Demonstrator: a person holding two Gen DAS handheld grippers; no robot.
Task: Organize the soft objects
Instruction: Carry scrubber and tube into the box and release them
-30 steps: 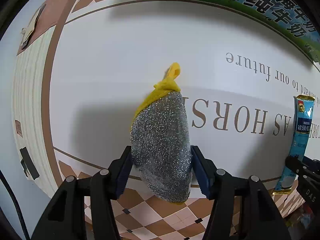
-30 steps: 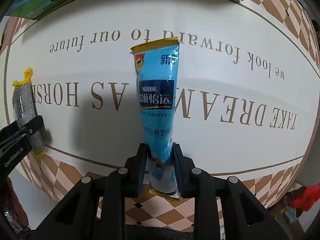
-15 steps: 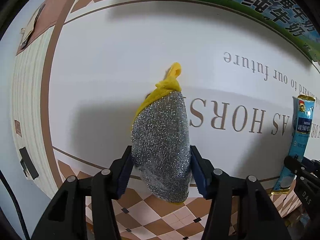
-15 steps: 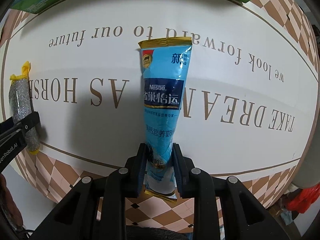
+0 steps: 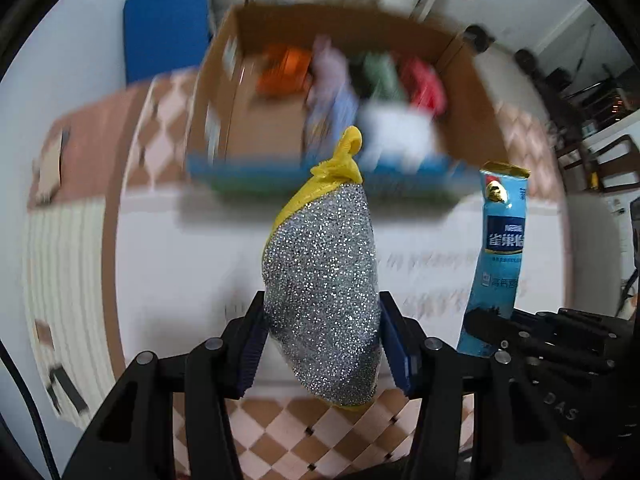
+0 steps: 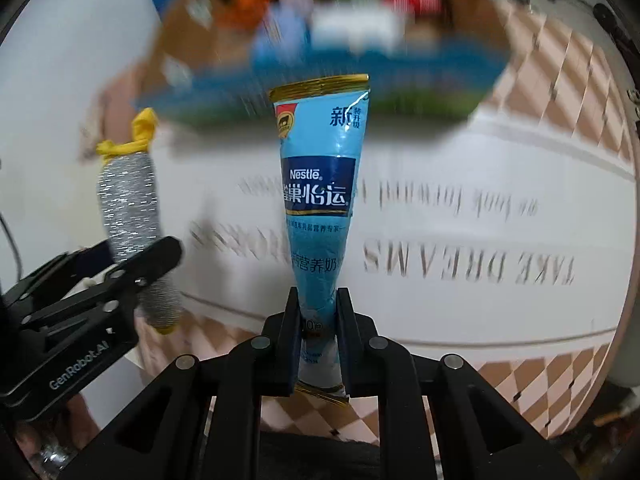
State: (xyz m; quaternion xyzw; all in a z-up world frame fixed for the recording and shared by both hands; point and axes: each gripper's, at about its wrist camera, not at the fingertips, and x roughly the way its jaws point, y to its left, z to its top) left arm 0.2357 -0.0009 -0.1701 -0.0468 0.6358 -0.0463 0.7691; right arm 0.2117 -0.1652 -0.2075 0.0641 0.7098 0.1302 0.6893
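Note:
My left gripper (image 5: 322, 344) is shut on a silver glittery scrubber with a yellow knotted top (image 5: 320, 276) and holds it upright above the table. My right gripper (image 6: 318, 320) is shut on the lower end of a light blue Nestle pouch (image 6: 320, 184), also upright. In the left wrist view the pouch (image 5: 502, 240) and right gripper (image 5: 532, 336) are at the right. In the right wrist view the scrubber (image 6: 128, 204) and left gripper (image 6: 88, 292) are at the left. An open cardboard box (image 5: 248, 92) with several soft items lies ahead, blurred.
The white tablecloth with brown lettering (image 6: 460, 268) and checkered border (image 5: 312, 436) lies below both grippers. The box shows in the right wrist view (image 6: 188, 4) at the top. A blue pad (image 5: 164, 24) stands behind the box. Chairs (image 5: 608, 168) stand at the far right.
Both grippers have lifted and tilted up with their objects. The open box has come into view ahead, motion-blurred. The grippers are closer together.

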